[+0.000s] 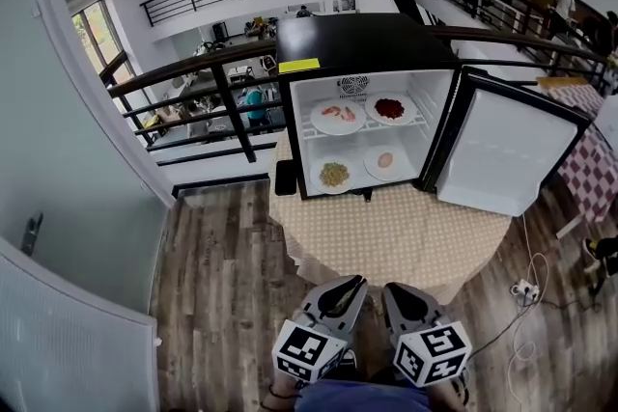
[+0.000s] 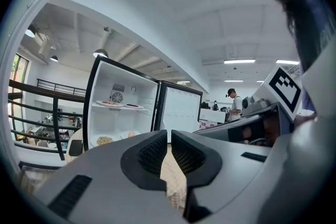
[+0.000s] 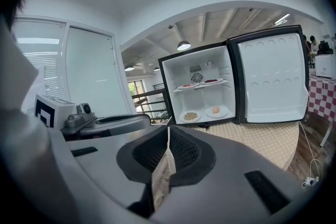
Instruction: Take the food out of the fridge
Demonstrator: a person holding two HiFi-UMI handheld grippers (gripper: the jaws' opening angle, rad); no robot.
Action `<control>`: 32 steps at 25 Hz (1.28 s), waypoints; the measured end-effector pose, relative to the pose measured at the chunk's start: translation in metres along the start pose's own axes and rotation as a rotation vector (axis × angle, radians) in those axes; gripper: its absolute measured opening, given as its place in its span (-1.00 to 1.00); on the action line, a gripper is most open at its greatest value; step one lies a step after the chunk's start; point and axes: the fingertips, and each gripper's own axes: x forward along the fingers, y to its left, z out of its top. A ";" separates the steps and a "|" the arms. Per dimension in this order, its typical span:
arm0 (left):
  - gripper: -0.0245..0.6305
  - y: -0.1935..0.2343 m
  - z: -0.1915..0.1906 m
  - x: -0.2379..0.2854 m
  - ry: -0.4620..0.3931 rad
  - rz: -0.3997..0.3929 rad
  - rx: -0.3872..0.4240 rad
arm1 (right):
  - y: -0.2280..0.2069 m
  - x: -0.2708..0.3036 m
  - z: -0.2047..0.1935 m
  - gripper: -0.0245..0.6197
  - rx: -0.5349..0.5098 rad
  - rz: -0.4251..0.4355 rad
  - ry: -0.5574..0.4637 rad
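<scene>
A small black fridge (image 1: 352, 43) stands open on a table with a tan dotted cloth (image 1: 386, 232). On its upper shelf sit a plate of pink food (image 1: 338, 117) and a plate of red food (image 1: 389, 108). On its floor are a plate of yellowish grains (image 1: 334, 175) and a plate with one round pale piece (image 1: 385, 161). My left gripper (image 1: 350, 285) and right gripper (image 1: 393, 290) are side by side near the table's front edge, well short of the fridge. Both are shut with nothing in them. The left gripper (image 2: 169, 136) and right gripper (image 3: 168, 135) point toward the fridge (image 2: 123, 107) (image 3: 202, 92).
The fridge door (image 1: 507, 150) swings out to the right. A black object (image 1: 286, 178) sits at the table's left edge beside the fridge. A dark railing (image 1: 222, 82) runs behind. A checked-cloth table (image 1: 589, 171) stands right; a cable and socket strip (image 1: 524, 289) lie on the floor.
</scene>
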 end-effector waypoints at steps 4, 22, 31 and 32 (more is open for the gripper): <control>-0.86 0.004 -0.003 0.004 0.002 -0.012 -0.015 | -0.005 0.005 -0.003 -0.85 0.020 -0.016 0.016; -0.86 0.039 0.003 0.074 0.024 -0.040 -0.039 | -0.064 0.069 0.027 -0.85 0.061 -0.028 0.009; -0.86 0.064 0.002 0.134 0.036 -0.051 -0.064 | -0.115 0.111 0.047 -0.85 0.090 -0.051 0.017; -0.86 0.065 0.002 0.140 0.040 -0.056 -0.064 | -0.120 0.115 0.050 -0.85 0.094 -0.054 0.017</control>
